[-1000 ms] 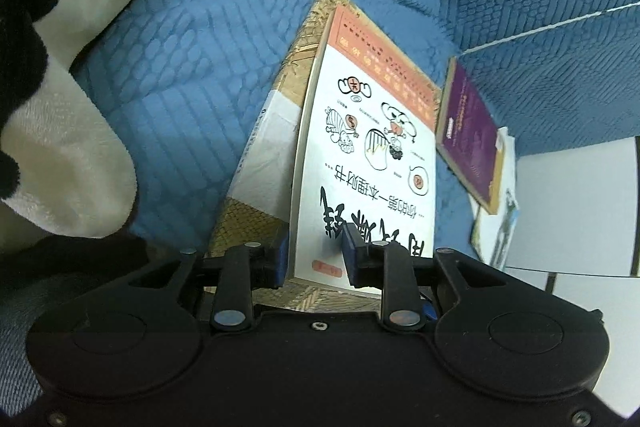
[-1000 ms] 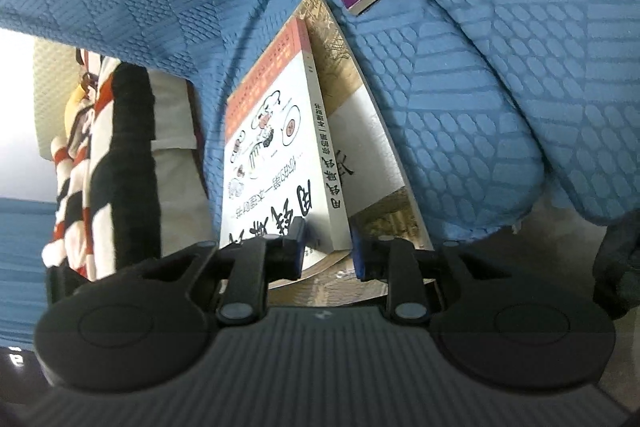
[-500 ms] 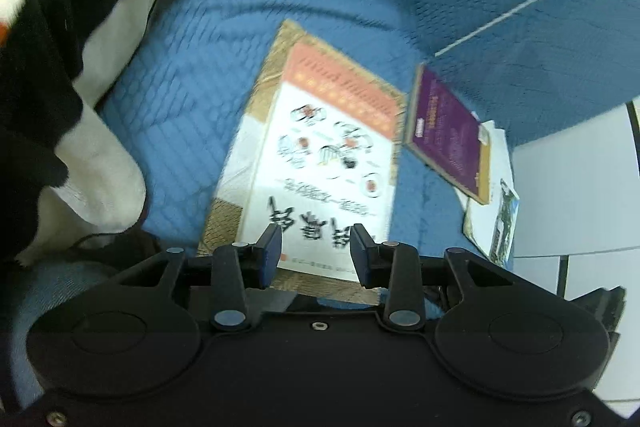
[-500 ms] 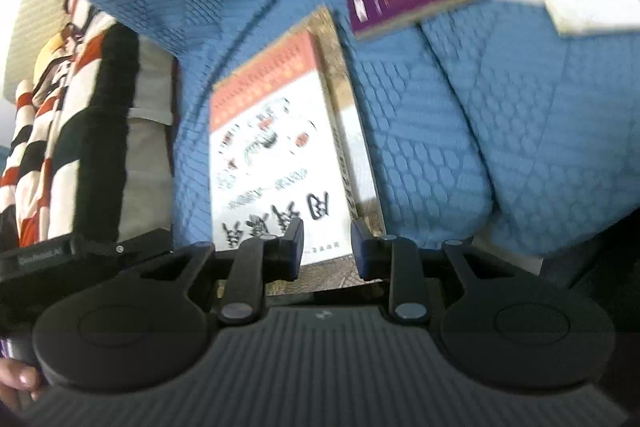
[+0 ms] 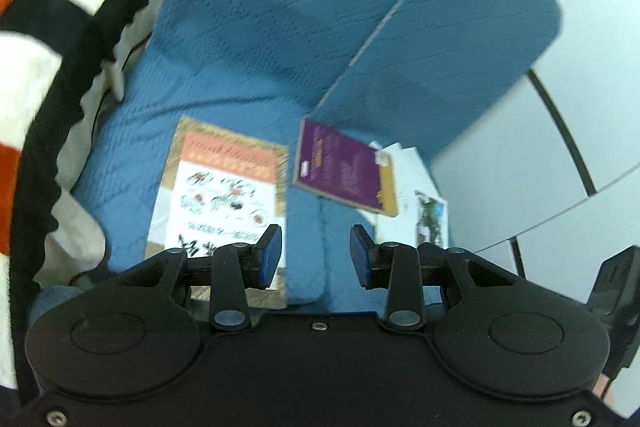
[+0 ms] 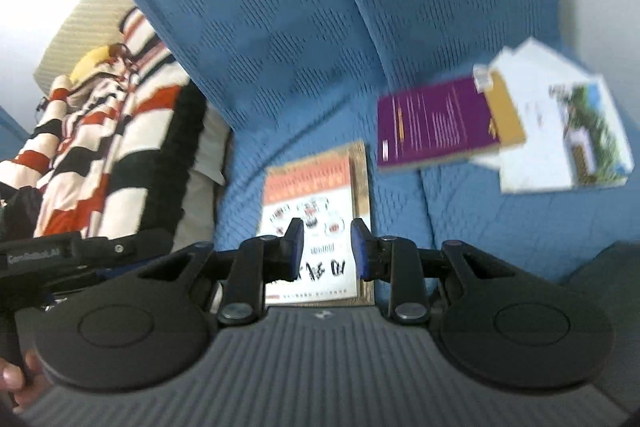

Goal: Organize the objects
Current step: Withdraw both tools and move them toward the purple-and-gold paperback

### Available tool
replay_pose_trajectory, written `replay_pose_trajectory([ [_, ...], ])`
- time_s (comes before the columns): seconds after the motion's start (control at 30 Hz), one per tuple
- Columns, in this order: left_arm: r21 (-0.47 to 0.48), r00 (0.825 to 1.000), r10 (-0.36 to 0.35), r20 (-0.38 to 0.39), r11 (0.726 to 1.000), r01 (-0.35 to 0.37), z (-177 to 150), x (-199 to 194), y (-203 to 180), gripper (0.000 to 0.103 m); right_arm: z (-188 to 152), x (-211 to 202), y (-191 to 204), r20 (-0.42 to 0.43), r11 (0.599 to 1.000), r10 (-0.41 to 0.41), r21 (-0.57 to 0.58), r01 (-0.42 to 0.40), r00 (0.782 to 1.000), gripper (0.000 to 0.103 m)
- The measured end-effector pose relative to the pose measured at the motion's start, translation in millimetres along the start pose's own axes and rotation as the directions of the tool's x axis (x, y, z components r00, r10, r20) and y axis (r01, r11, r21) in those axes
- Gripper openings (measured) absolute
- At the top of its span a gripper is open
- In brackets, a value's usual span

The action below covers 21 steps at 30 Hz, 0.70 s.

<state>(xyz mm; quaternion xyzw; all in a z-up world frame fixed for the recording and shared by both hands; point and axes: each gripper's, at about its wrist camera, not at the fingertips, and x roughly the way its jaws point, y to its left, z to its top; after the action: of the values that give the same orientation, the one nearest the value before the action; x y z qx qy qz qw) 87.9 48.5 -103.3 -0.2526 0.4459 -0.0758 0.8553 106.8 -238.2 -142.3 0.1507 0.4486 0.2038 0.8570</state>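
A white-and-orange book (image 5: 224,195) lies flat on a gold-patterned book (image 5: 176,143) on the blue sofa seat. To its right a purple book (image 5: 340,167) rests on a yellow-edged one and on white booklets (image 5: 430,211). My left gripper (image 5: 316,255) hovers open above the seat between the two piles, with nothing between its pads. My right gripper (image 6: 326,251) hangs open over the near end of the white-and-orange book (image 6: 312,195), clear of it. The purple book (image 6: 436,123) and booklets (image 6: 560,139) lie to its right.
A striped red, black and white blanket (image 5: 48,27) is heaped on the sofa's left side (image 6: 100,147). The blue backrest cushions (image 6: 320,27) rise behind the books. White tiled floor (image 5: 540,167) shows to the right of the sofa. A hand (image 6: 16,383) grips a handle at lower left.
Both grippers have risen up and back from the stacked books, which were between their pads and now lie free on the seat. The left jaws stand wider.
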Motion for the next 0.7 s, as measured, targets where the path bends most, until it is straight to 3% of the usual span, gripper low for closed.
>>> replay_pose_trajectory([
  [0.4, 0.170, 0.988, -0.047, 0.146, 0.985, 0.022, -38, -69, -95, 0.047, -13, -99, -9, 0.145, 0.999, 0.036, -0.044, -0.030, 0.989, 0.030],
  [0.7, 0.230, 0.980, -0.072, 0.184, 0.973, 0.028, -73, -80, -135, 0.062, -39, -146, -41, 0.198, 1.000, -0.005, -0.026, 0.011, 0.980, 0.030],
])
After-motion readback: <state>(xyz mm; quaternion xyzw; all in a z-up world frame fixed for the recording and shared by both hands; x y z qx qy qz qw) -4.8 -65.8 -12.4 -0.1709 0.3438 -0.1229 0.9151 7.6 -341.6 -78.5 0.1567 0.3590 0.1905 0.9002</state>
